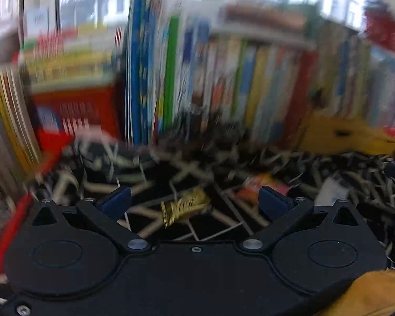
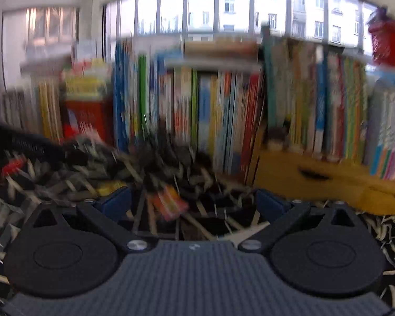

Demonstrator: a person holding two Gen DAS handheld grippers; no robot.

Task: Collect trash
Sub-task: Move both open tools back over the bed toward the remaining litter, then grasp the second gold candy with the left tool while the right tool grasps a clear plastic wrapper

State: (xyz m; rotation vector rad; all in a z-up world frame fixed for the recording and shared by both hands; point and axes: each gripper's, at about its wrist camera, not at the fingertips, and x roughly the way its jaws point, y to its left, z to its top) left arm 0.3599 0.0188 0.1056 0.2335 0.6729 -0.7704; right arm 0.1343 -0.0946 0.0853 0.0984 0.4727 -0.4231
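Both views are blurred by motion. A crumpled gold foil wrapper [image 1: 185, 206] lies on the black-and-white patterned cloth [image 1: 144, 181], between the spread blue fingers of my left gripper [image 1: 194, 201], which is open and holds nothing. Farther right on the cloth lie an orange-red wrapper [image 1: 260, 187] and a pale scrap [image 1: 331, 191]. In the right wrist view the orange-red wrapper [image 2: 169, 202] lies just ahead of my right gripper [image 2: 193, 201], inside its wide-open fingers and left of centre. A small yellow scrap [image 2: 109, 185] lies to the left.
A row of upright books [image 2: 223, 121] stands behind the cloth. A yellow wooden box [image 2: 316, 176] sits at the right, a red box [image 1: 73, 110] at the left. A red basket [image 2: 389, 44] hangs upper right. Windows [image 2: 223, 8] fill the background. The other gripper's dark body [image 2: 26, 142] enters from the left.
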